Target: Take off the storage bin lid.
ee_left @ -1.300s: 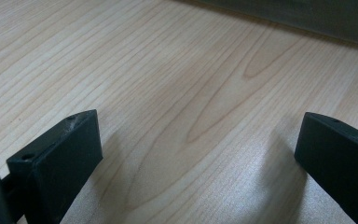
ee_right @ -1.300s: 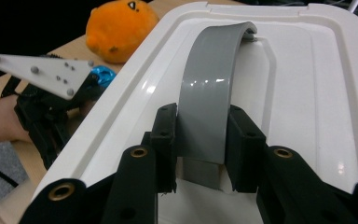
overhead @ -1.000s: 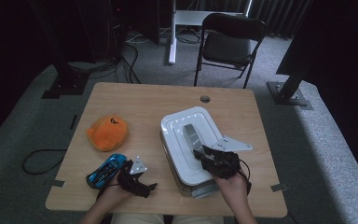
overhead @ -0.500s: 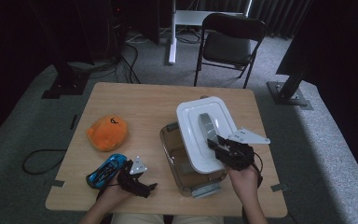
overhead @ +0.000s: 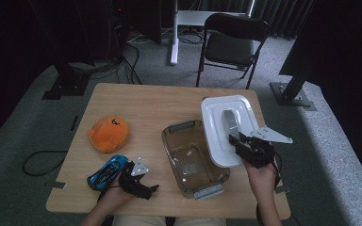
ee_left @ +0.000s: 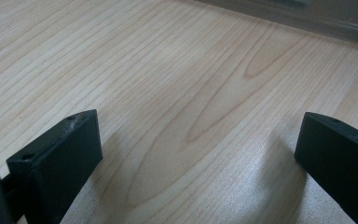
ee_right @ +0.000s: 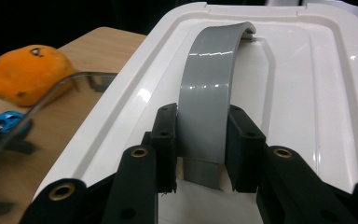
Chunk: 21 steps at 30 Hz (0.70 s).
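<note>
Evidently the right gripper (ee_right: pixel 200 140) clamps the white plastic lid's grey arched handle (ee_right: pixel 212 88) (lid (overhead: pixel 226 127) tilted beside it) to uncover the clear brown tub (overhead: pixel 193 157).

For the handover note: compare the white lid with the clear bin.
The white lid is opaque and held up by its grey handle in the right tool; the clear bin is see-through and rests open on the table. The lid is flat, the bin deep. Both are rounded rectangles.

Lid (overhead: pixel 224 127) over bin's (overhead: pixel 188 157) right edge; plush (overhead: pixel 108 133) left
</note>
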{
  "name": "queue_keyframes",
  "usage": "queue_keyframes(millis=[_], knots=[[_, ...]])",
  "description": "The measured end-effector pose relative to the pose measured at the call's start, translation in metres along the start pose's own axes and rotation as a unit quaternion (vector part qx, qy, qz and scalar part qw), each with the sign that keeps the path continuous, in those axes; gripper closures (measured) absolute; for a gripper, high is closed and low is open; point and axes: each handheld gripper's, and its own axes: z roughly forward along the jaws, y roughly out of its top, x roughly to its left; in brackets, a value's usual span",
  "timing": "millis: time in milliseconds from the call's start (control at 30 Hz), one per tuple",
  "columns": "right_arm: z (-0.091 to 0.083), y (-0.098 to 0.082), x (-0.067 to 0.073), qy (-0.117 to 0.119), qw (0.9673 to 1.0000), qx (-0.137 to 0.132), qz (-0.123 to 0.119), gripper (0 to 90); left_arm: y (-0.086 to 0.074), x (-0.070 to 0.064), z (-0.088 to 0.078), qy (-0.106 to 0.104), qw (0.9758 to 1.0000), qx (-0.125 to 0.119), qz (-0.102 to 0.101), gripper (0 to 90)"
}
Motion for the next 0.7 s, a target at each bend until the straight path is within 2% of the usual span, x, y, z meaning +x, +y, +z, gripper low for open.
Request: queue_keyframes(millis=[367,700], knots=[[0.0,-0.014,-0.032,-0.041,0.9989,0.007,0.022,68.1,0.0,0.0,0.0,0.0,1.0,0.0,0.0,1.1],[0.016,-0.036,-0.055,-0.059,0.9967,0.032,0.045,68.0,0.0,0.0,0.0,0.001,1.0,0.0,0.0,1.2]])
